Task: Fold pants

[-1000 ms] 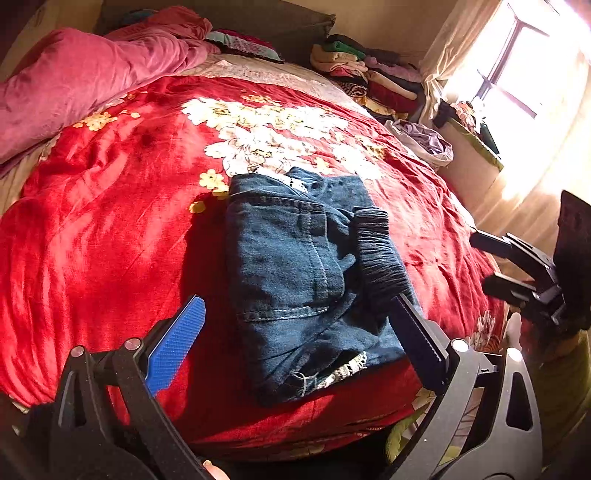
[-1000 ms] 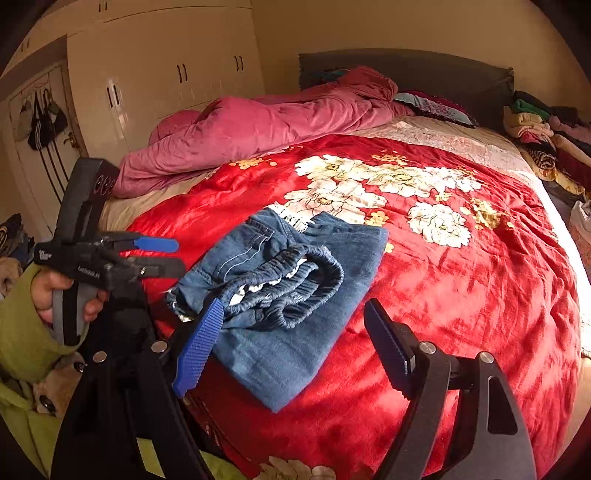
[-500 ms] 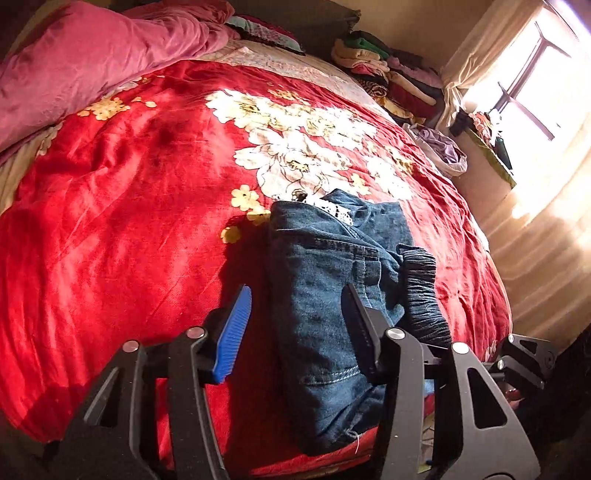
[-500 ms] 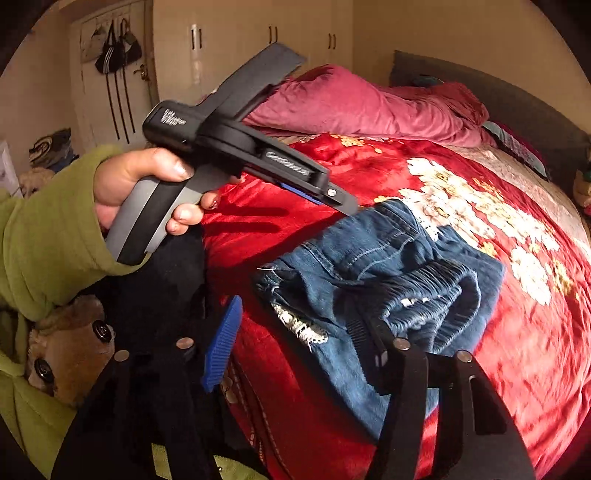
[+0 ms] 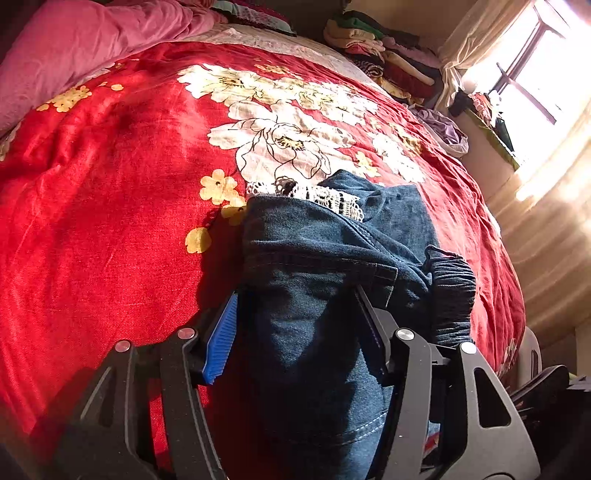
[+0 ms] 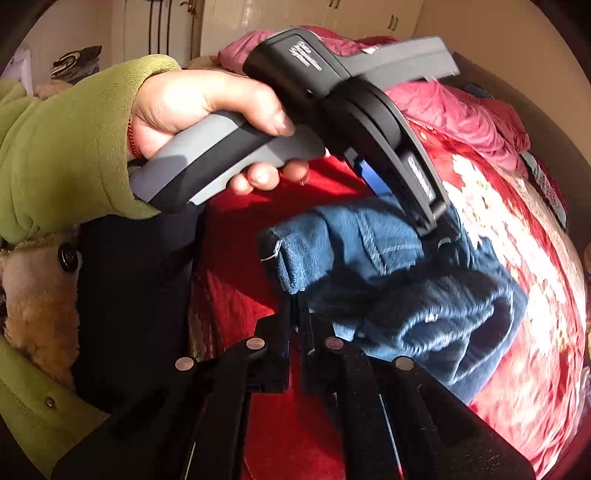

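Observation:
Folded blue jeans [image 5: 332,251] with white lace trim lie on the red flowered bedspread [image 5: 110,221]. My left gripper [image 5: 295,314] points down over their near part. Its jaws are opening, and the denim sits between the blue pad [image 5: 221,332] and the black pad without a clear squeeze. In the right wrist view the jeans [image 6: 369,240] look bunched and blurred. My right gripper [image 6: 295,299] is shut on their near corner, at the bed's edge. A hand [image 6: 207,107] in a green sleeve holds the left gripper's handle above the jeans.
A pink quilt [image 5: 92,44] lies along the bed's far left. Stacked clothes [image 5: 388,55] sit at the far right by a bright window [image 5: 535,74]. A stuffed toy [image 6: 37,295] and cupboard doors [image 6: 258,22] are at the left.
The left gripper dropped onto the jeans with its jaws narrower than a second ago. The right gripper rolled, came in low at the bed's edge and closed on the jeans' corner.

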